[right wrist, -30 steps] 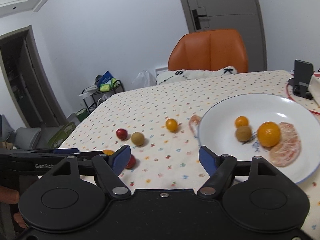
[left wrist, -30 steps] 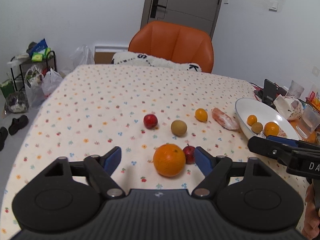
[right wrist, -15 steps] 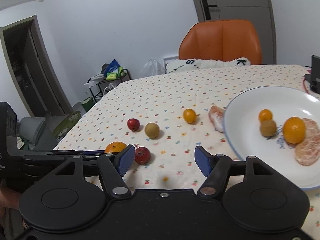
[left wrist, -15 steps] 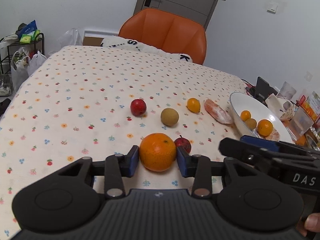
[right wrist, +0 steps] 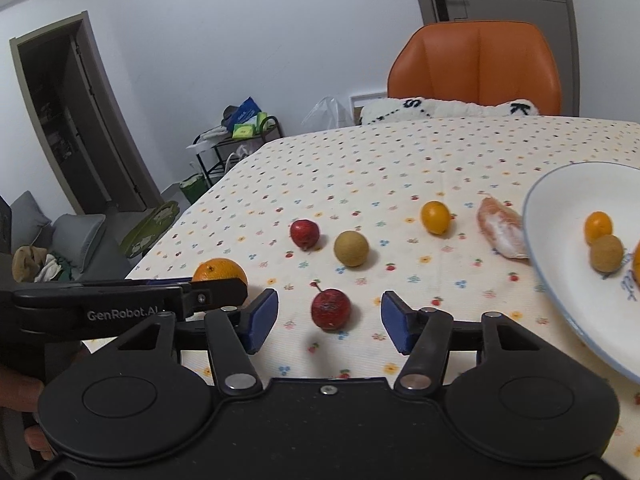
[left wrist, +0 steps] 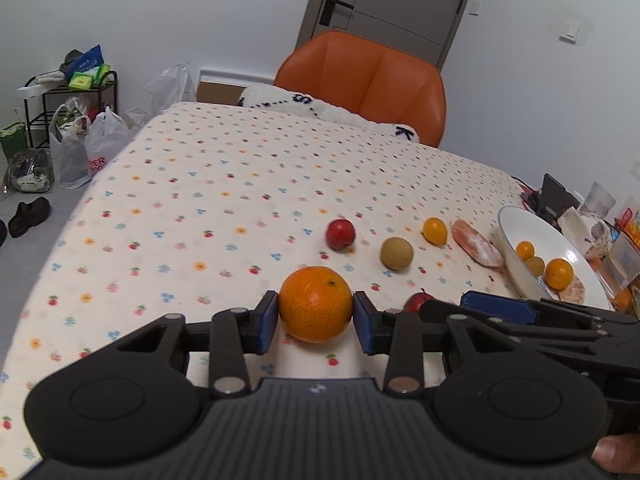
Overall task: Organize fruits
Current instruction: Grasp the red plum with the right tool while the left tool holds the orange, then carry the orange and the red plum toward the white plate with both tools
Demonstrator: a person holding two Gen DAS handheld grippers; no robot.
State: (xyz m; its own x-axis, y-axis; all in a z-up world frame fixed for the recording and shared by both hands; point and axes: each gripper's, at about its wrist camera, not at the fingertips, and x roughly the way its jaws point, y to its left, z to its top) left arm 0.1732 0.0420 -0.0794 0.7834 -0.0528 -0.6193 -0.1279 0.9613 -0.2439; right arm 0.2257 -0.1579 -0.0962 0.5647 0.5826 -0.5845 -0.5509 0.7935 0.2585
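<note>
Left gripper [left wrist: 315,316] reaching level over the table [left wrist: 224,200], pads clamping the big orange [left wrist: 315,303]. Right gripper [right wrist: 329,320] hovering low, fingers spread around the red fruit [right wrist: 331,309], not touching.

Between blue-padded jaws, a bright orange fruit [left wrist: 315,304]; beyond them, a cream bench cloth [left wrist: 240,184] dotted with small multicoloured flowers.

Orange chair [left wrist: 372,80] behind the table (grey door [left wrist: 394,8] beyond), shelf rack [left wrist: 56,108] left.
</note>
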